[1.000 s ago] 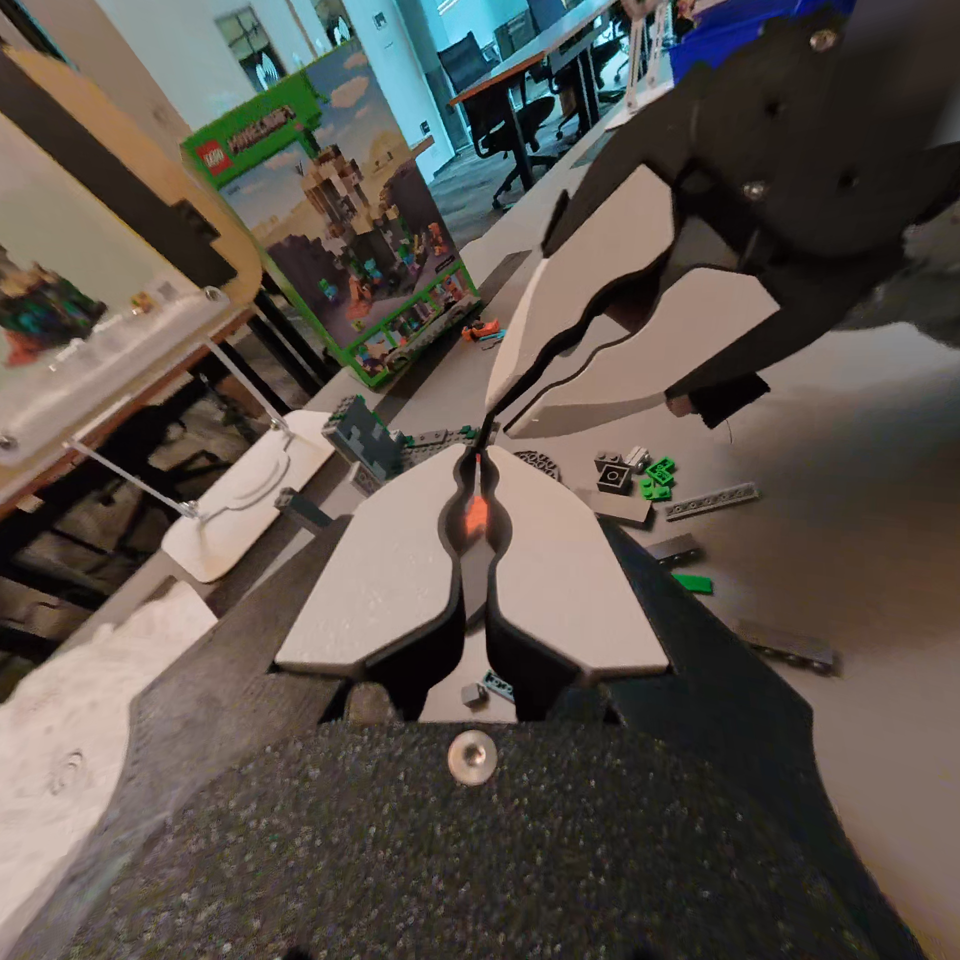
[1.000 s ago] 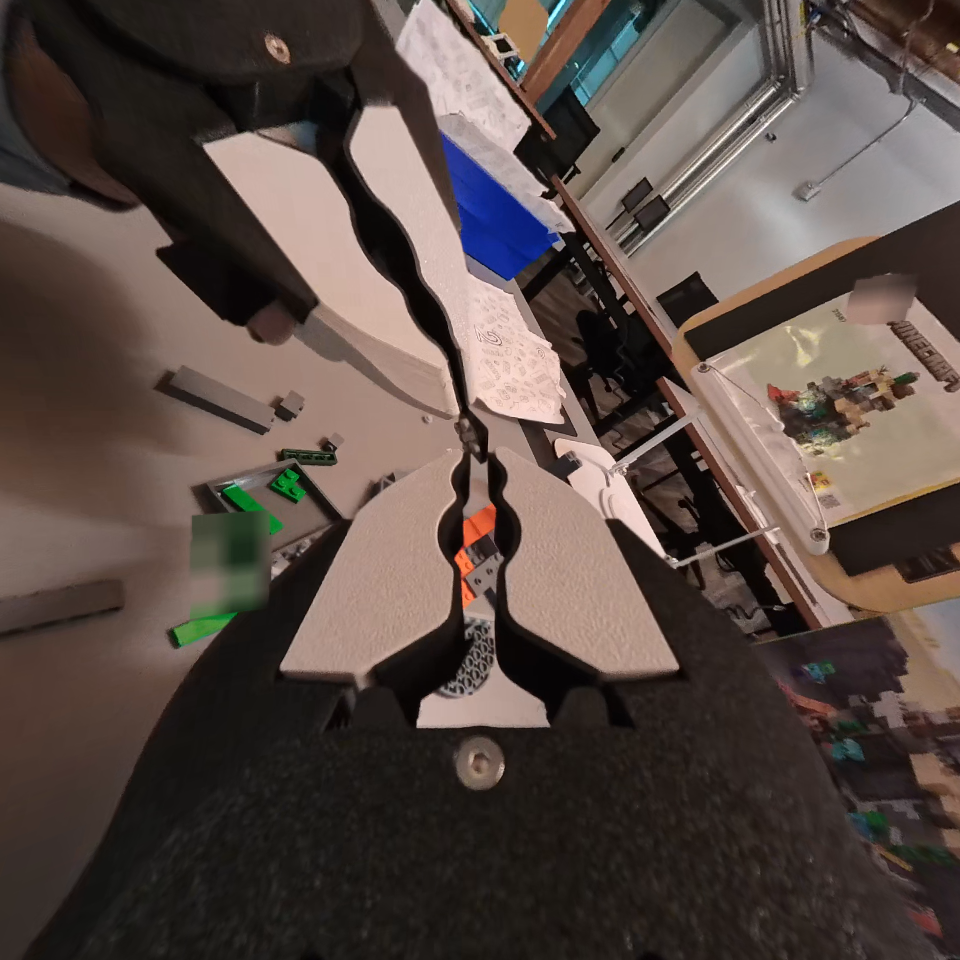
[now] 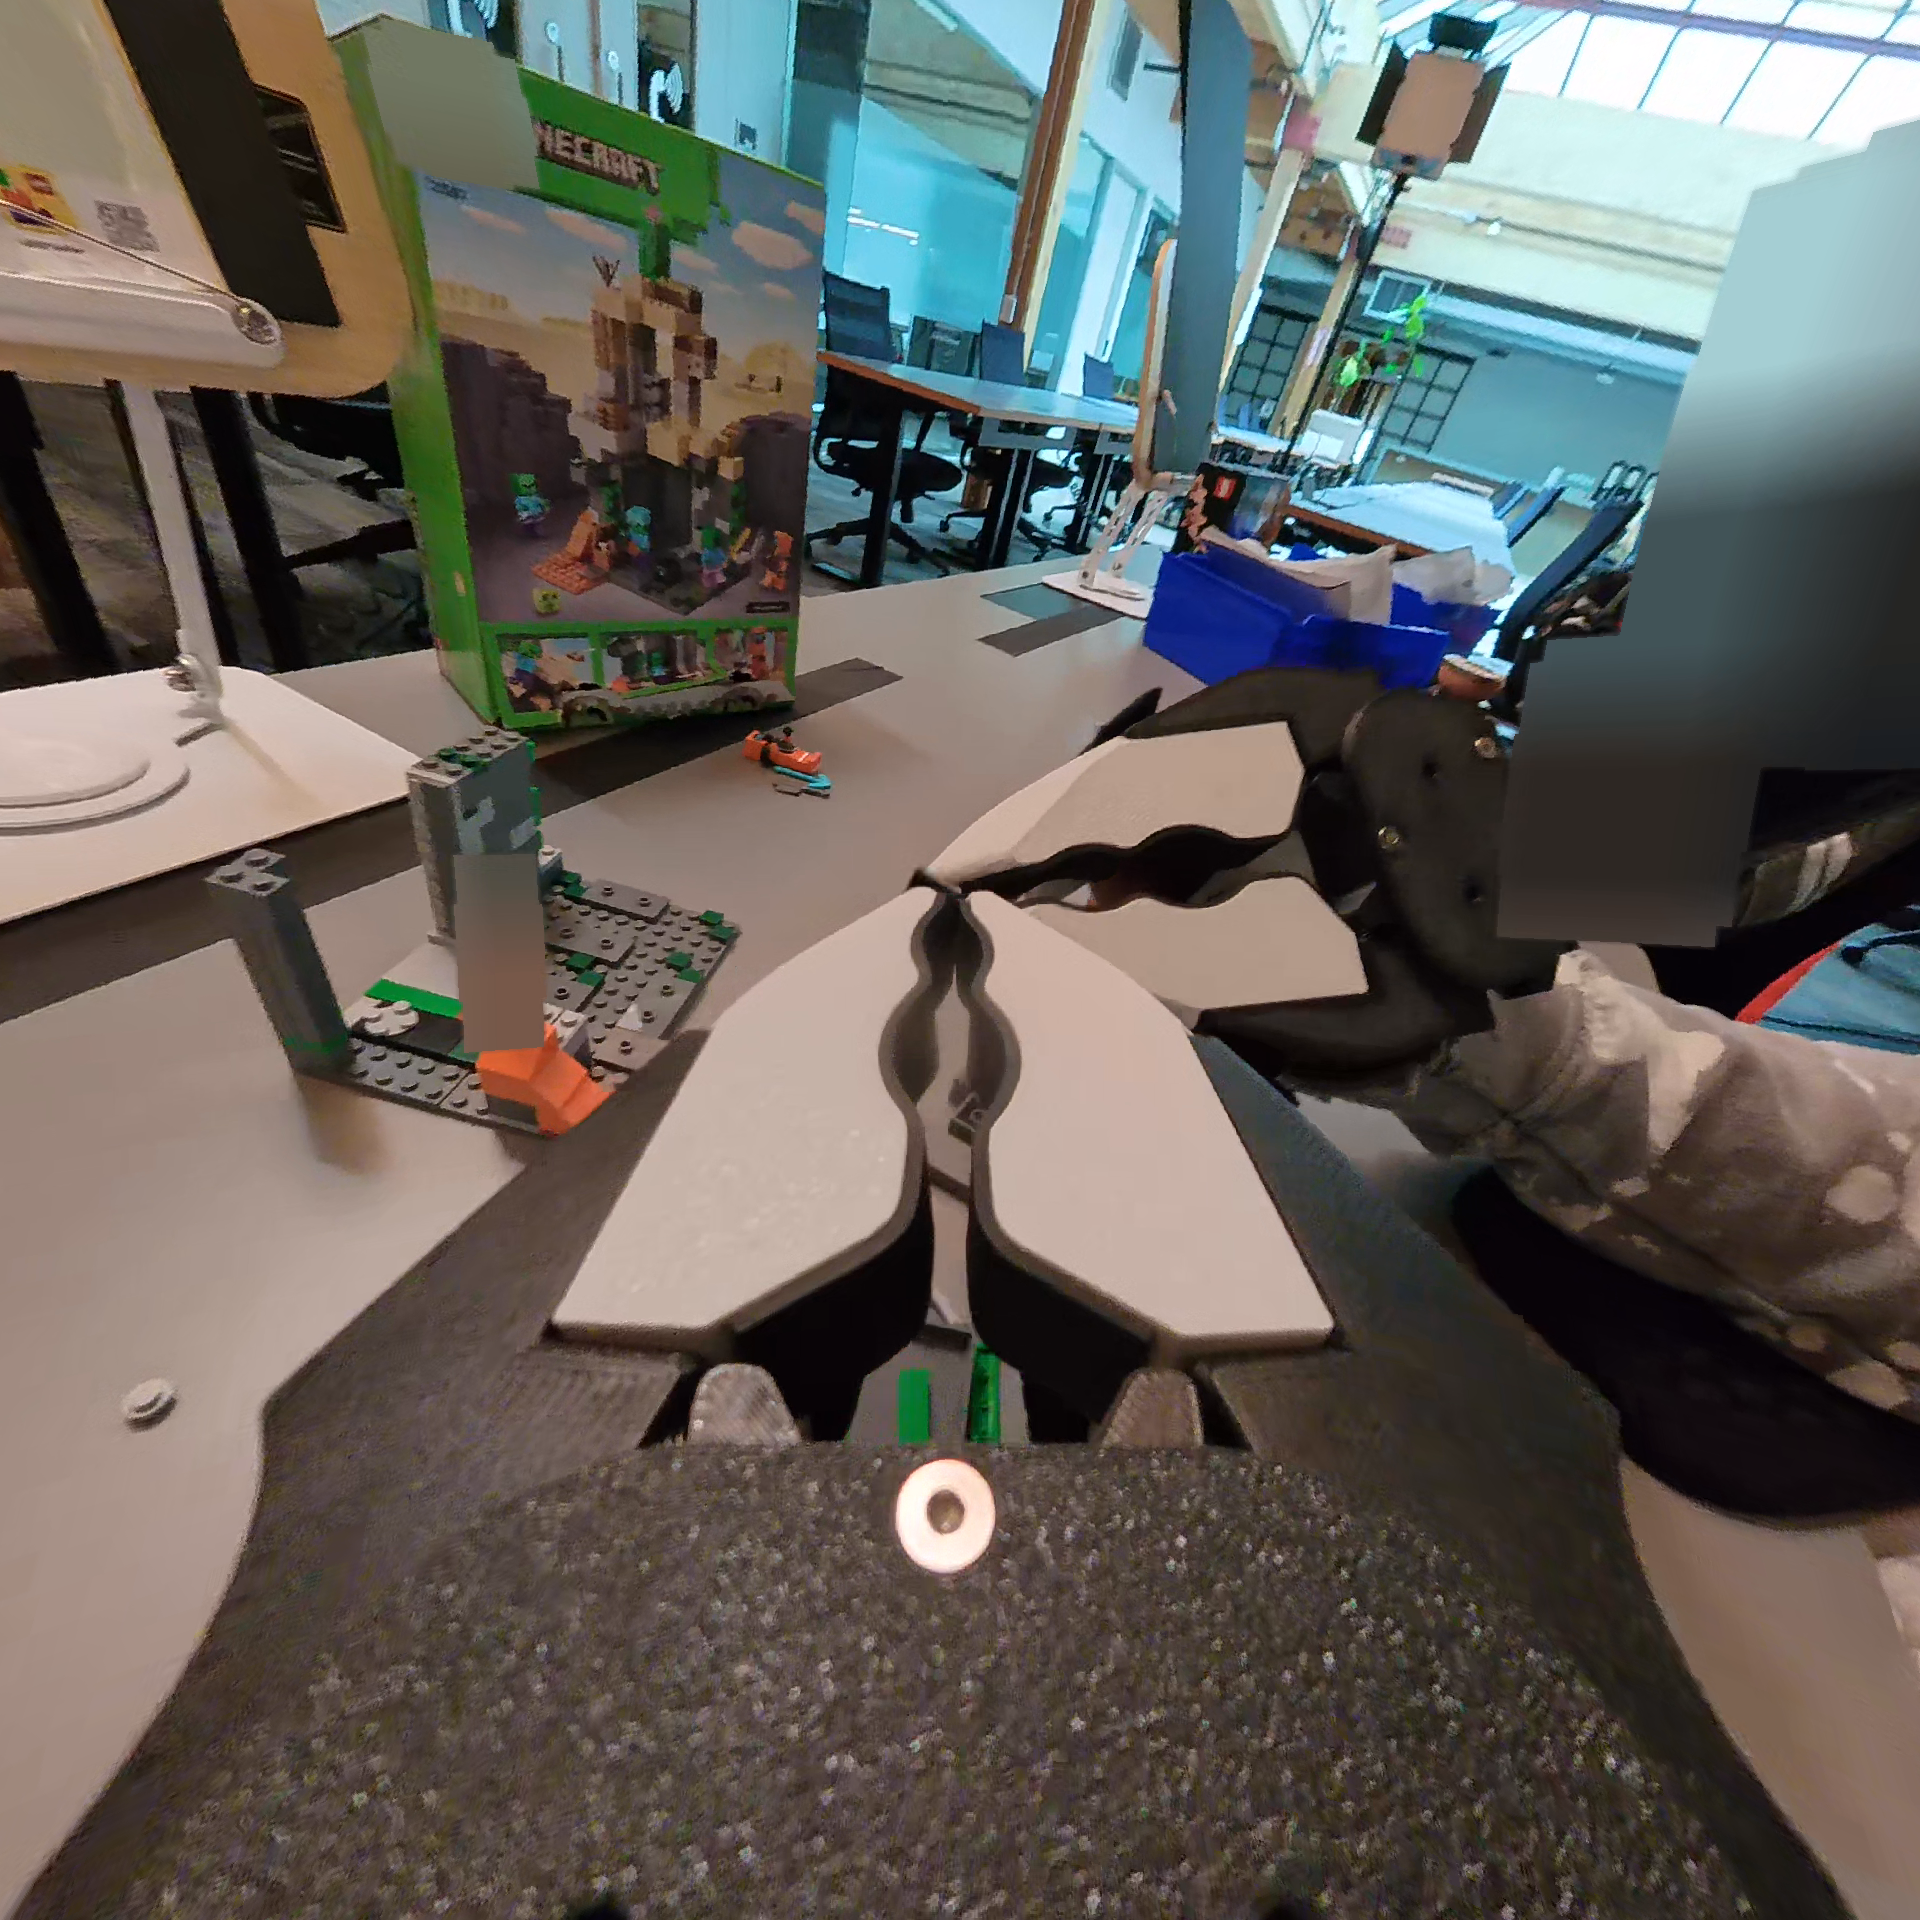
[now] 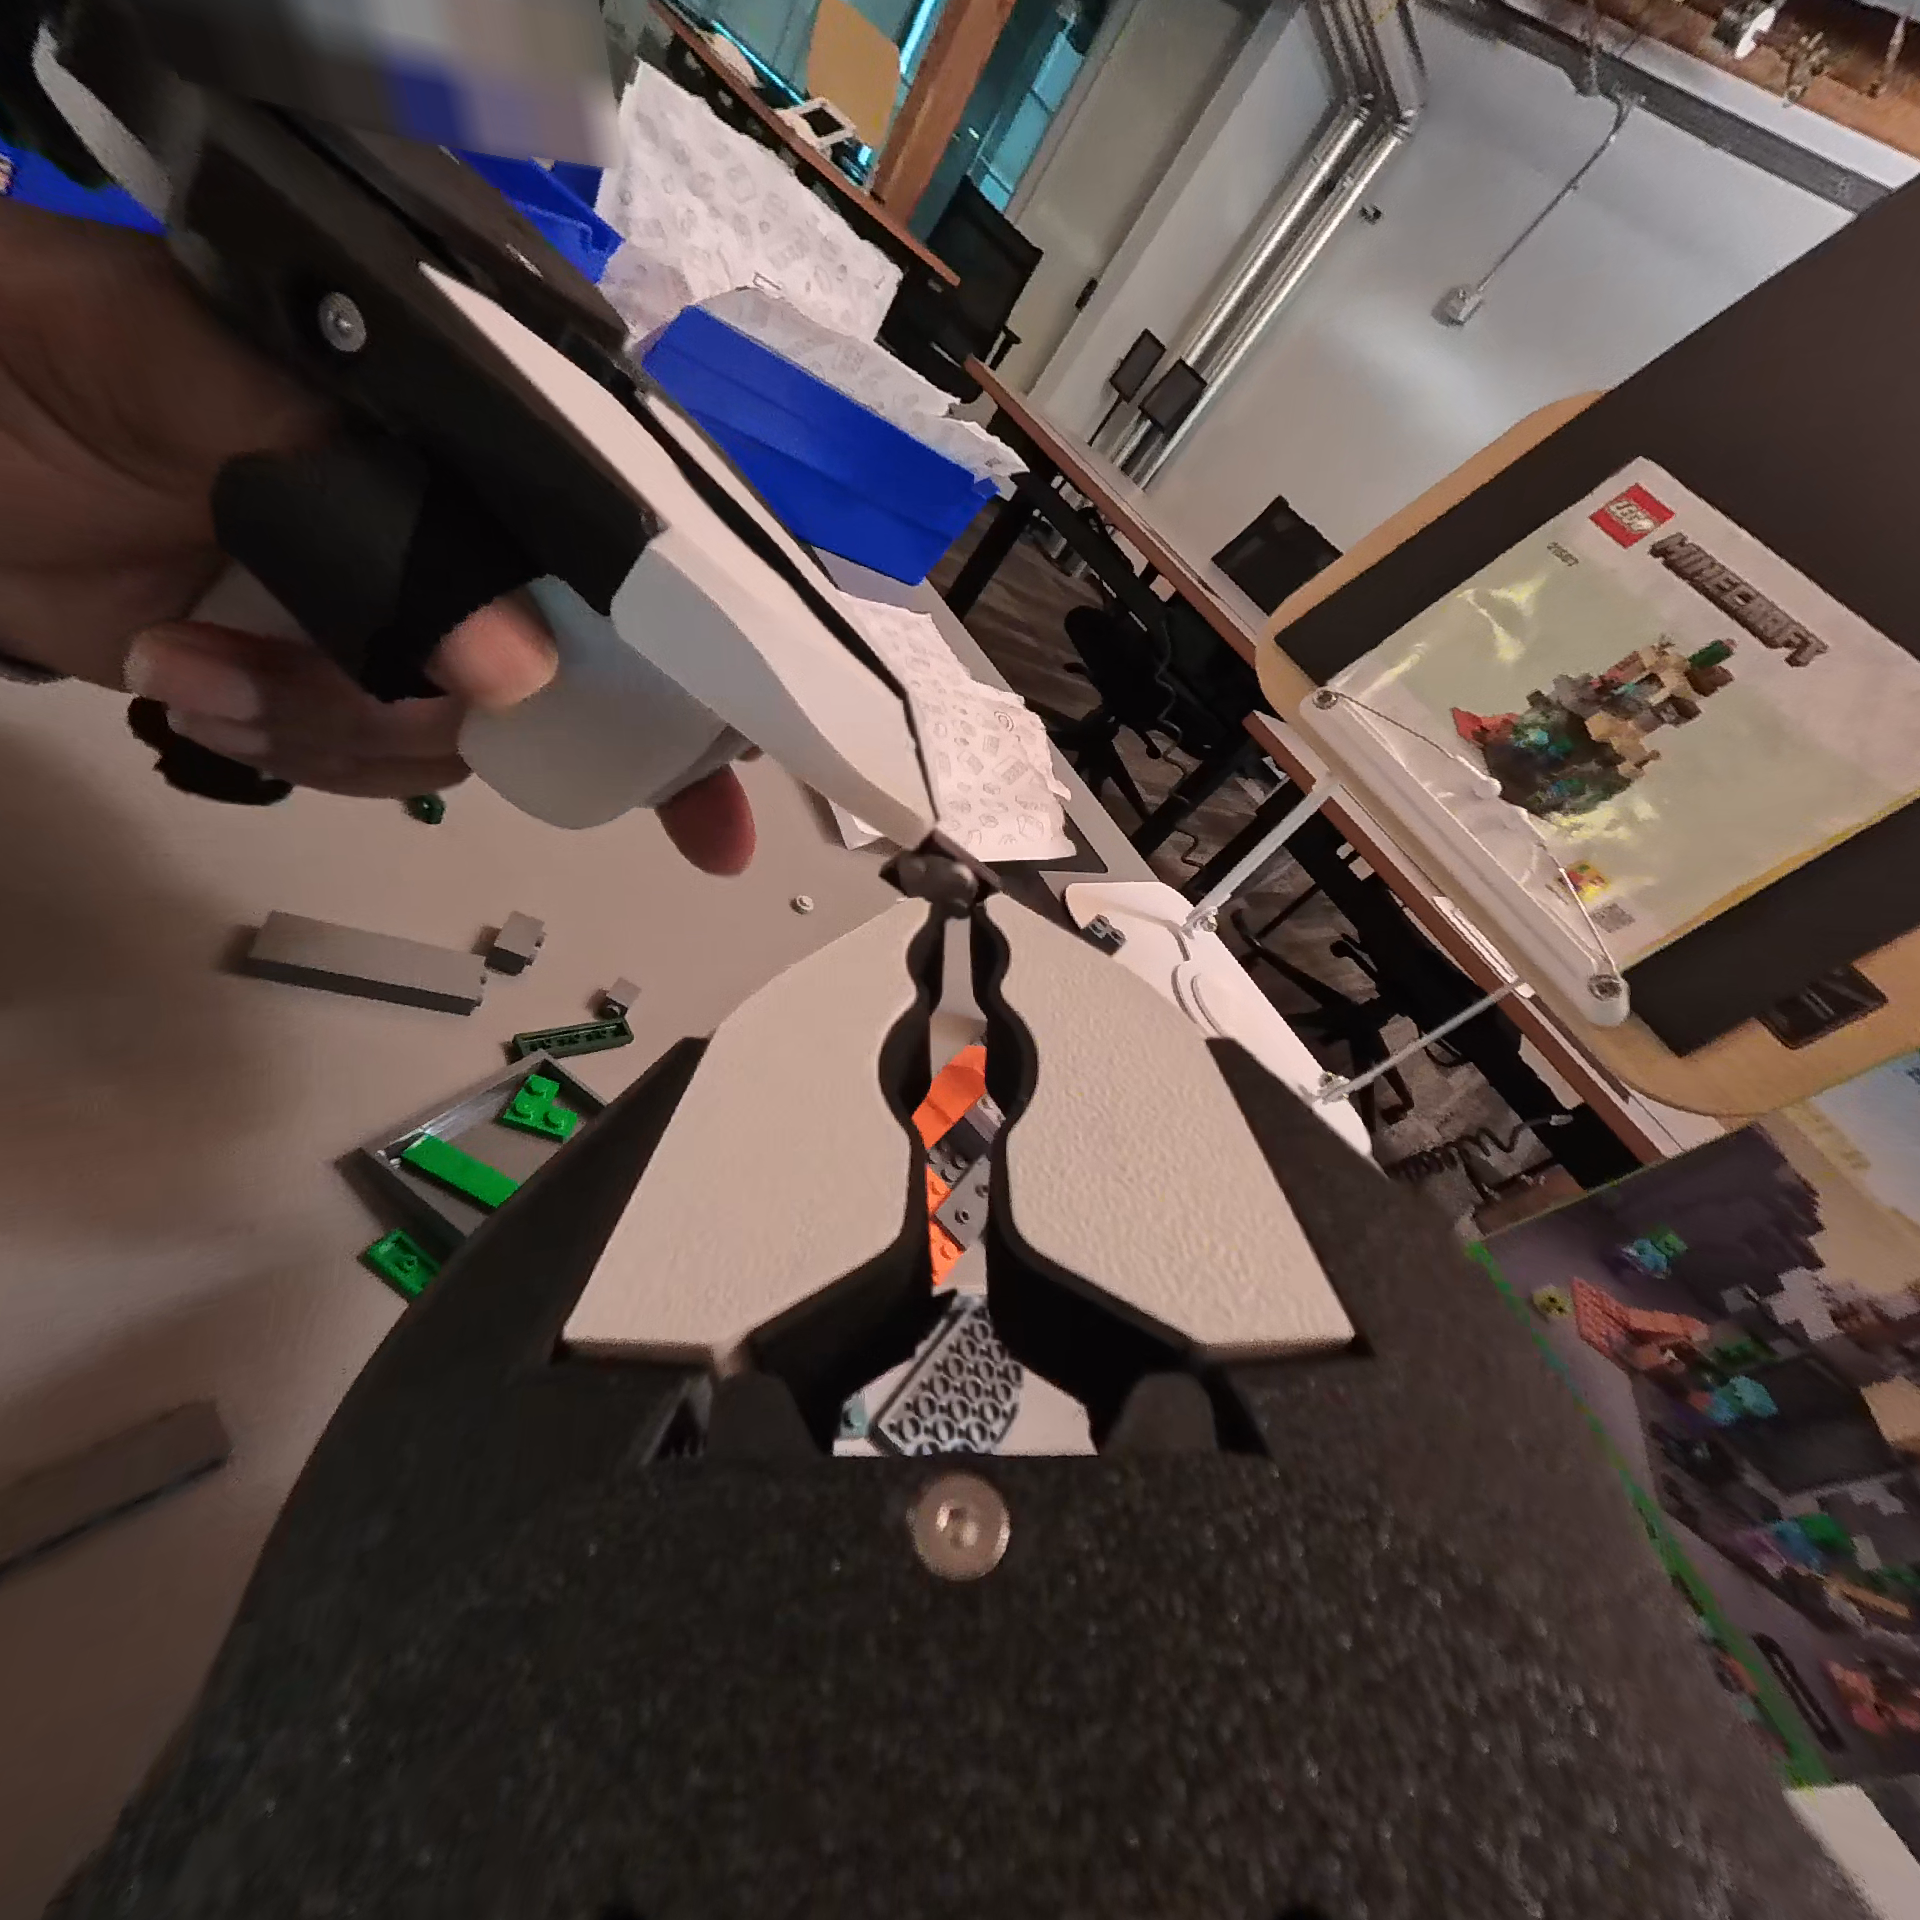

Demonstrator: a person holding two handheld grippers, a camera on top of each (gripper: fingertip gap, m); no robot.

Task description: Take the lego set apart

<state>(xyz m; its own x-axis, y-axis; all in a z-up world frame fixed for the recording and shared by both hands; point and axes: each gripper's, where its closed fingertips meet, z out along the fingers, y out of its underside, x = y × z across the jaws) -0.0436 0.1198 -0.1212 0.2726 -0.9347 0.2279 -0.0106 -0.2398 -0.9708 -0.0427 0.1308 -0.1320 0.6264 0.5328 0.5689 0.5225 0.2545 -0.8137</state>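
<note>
Small dark piece (image 4: 940, 876): pinched between the tips of both my grippers, held above the worktop; too small for me to tell its shape
Left gripper (image 3: 948, 906): I have its fingers pressed together on the small dark piece, tip to tip with the other gripper
Right gripper (image 4: 948, 906): I have it pinching the same piece from the opposite side; a narrow wavy gap shows lower between its fingers (image 4: 790, 1174)
Lego set (image 3: 499, 997): partly built, on the worktop (image 3: 156, 1195) to the left of my left gripper; a dark grey studded baseplate carries a grey pillar (image 3: 275, 961), a taller mottled grey tower (image 3: 473, 821) and an orange slope (image 3: 535, 1081) at its near corner
Loose pieces: long grey plate (image 4: 364, 961), green plates (image 4: 457, 1164) on a grey tile, and a further green plate (image 4: 400, 1260), scattered on the worktop left of my right gripper
Small orange and teal build (image 3: 787, 758): on the worktop, just in front of the box
Set box (image 3: 613, 416): upright, green-edged, towards the far edge of the worktop
Instruction booklet (image 4: 1621, 727): clipped on a stand beyond the worktop's edge
Blue bins (image 3: 1288, 623): far right part of the worktop, holding crumpled paper
Person: a hand (image 4: 208, 582) grips the left gripper; a patterned sleeve (image 3: 1714, 1153) reaches behind the right one
</note>
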